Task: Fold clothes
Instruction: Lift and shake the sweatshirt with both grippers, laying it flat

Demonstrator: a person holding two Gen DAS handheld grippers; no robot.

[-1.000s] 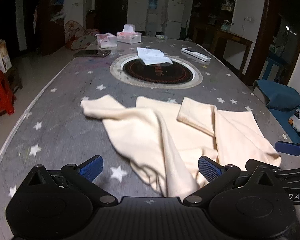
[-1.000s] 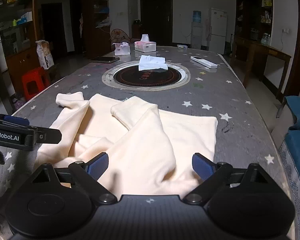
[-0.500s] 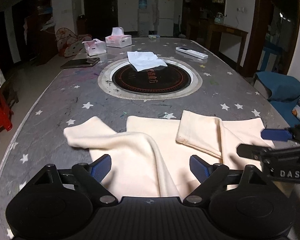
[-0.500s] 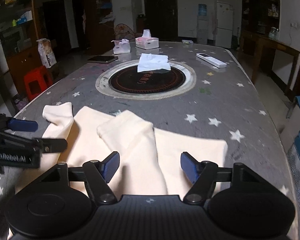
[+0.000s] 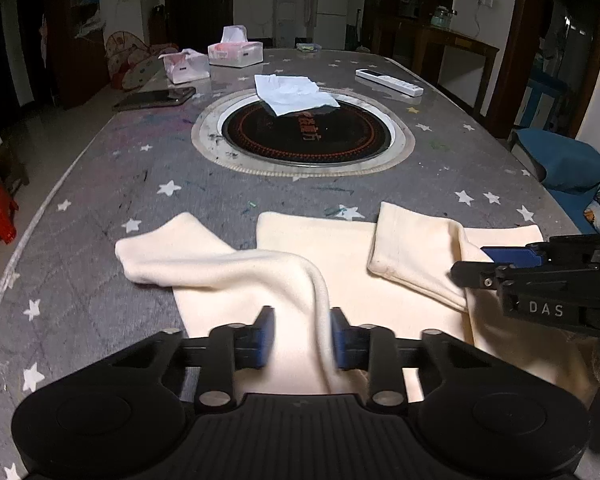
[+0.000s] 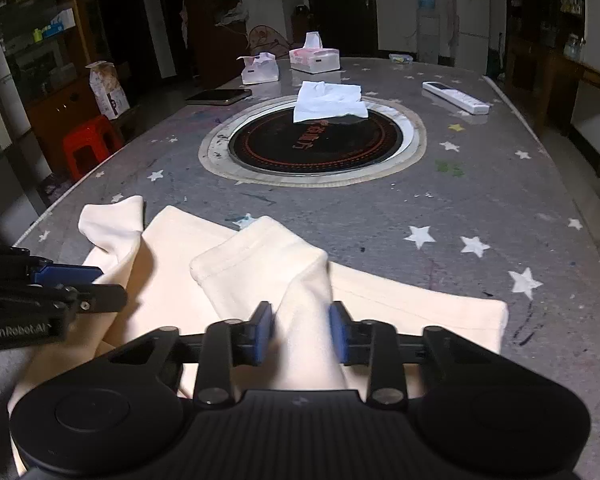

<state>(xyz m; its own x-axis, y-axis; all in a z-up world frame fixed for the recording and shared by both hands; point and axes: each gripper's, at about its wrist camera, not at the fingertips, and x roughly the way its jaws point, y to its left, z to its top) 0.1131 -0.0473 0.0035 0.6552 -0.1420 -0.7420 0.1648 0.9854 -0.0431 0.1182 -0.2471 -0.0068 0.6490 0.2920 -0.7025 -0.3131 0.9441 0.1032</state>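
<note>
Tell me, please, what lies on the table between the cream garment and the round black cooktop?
Only bare star-patterned tabletop; nothing sits between the cream garment and the round black cooktop. The right wrist view shows it best.

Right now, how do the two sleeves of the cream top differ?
The left sleeve stretches sideways, its cuff lying on bare table beyond the body panel; the right sleeve lies folded over the body, cuff pointing toward the hotplate. The right cuff shows a stitched hem; the left cuff's is not visible. Shared: each has a claw, left and right, closing around it.
</note>
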